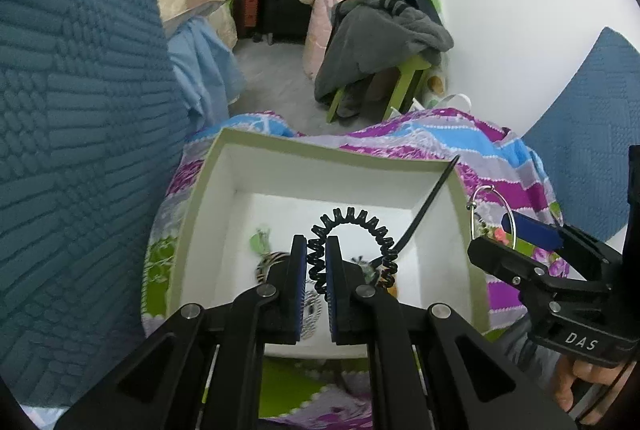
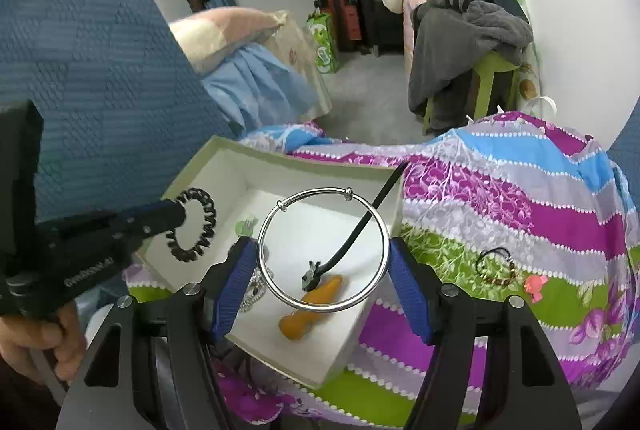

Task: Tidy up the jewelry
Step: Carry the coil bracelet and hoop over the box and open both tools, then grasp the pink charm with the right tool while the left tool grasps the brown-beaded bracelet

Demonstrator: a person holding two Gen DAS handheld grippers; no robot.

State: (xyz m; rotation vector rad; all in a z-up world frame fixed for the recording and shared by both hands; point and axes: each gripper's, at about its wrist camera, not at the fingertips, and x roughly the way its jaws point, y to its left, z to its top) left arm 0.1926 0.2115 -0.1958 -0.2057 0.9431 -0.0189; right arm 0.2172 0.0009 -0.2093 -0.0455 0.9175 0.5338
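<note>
An open white box sits on a floral cloth. My left gripper is shut on a black spiral hair tie, held above the box; it also shows in the right wrist view. My right gripper is shut on a silver bangle, held flat over the box's right part; the bangle also shows in the left wrist view. Inside the box lie an orange piece, a black cord with a pendant, a chain and a green piece.
A beaded bracelet and a small pink charm lie on the cloth right of the box. Blue quilted cushions stand at the left and right. Beyond are a green stool with clothes, suitcases and bedding.
</note>
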